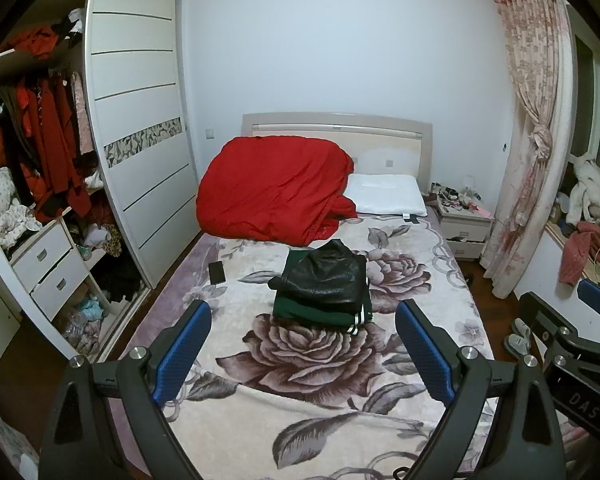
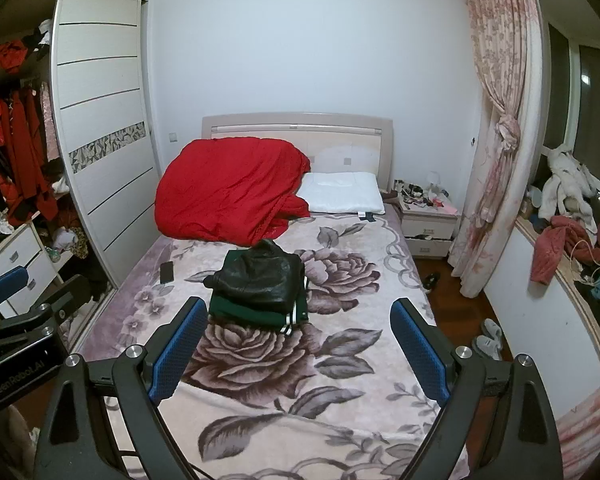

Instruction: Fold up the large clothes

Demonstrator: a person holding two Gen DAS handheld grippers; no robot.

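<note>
White walls surround a bed [image 1: 340, 380] with a floral blanket; an open wardrobe [image 1: 136, 120] stands alongside, a nightstand [image 2: 430, 222] and pink curtain [image 2: 496, 120] opposite.

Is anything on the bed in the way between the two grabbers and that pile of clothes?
Nothing visible. Only bare flowered blanket lies between the left gripper, the right gripper and the folded stack: a black leather jacket on a dark green garment. The black phone lies off to the left. Both jaws are open.

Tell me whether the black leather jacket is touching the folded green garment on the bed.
Touching. The left wrist view shows the black leather jacket lying directly on the green garment, no gap between them.
</note>
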